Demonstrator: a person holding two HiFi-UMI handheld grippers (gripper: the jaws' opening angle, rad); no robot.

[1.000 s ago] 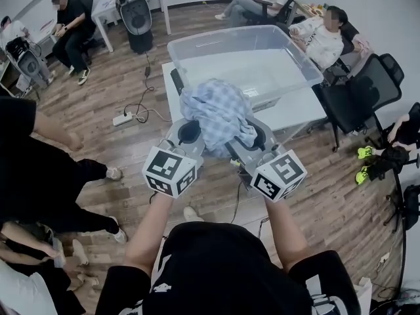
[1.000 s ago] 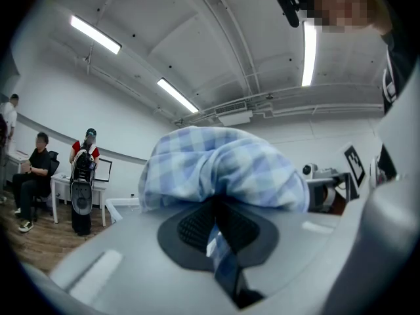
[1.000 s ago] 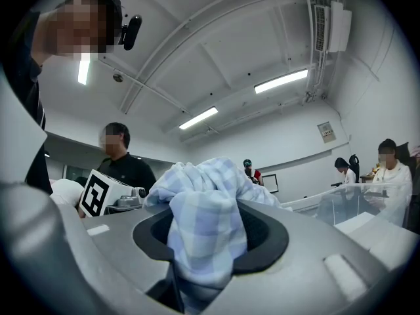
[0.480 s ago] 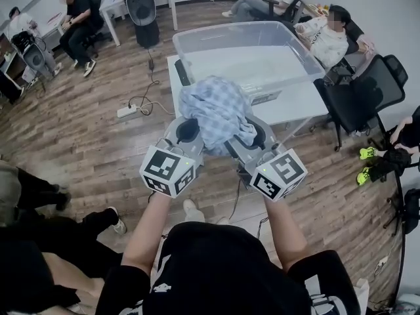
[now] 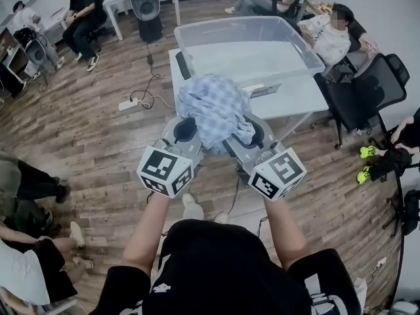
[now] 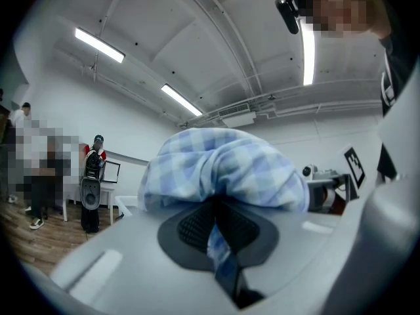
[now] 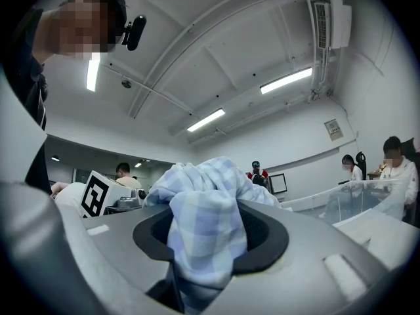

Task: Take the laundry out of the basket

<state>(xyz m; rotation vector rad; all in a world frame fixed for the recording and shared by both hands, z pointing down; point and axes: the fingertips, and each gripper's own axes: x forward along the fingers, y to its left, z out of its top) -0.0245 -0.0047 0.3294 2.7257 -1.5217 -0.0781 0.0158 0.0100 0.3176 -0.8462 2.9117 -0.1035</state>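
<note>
Cloth [image 5: 213, 107], blue-checked, sits pinched tight in left claw [image 6: 220, 238] and right claw [image 7: 200, 248].

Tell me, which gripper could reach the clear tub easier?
Probably the right gripper: it lines up better with the clear tub. But it and the left gripper are both shut on the checked cloth.

I see 1 white table [image 5: 298, 104] ahead, standing on the wooden floor [image 5: 98, 156]. On it sits 1 clear basket [image 5: 244, 22] (it fills most of the top), with a black bar [image 5: 183, 65] along the table's left edge. A white power strip [image 5: 128, 104] and loose cables [image 5: 155, 97] lie on the floor.
</note>
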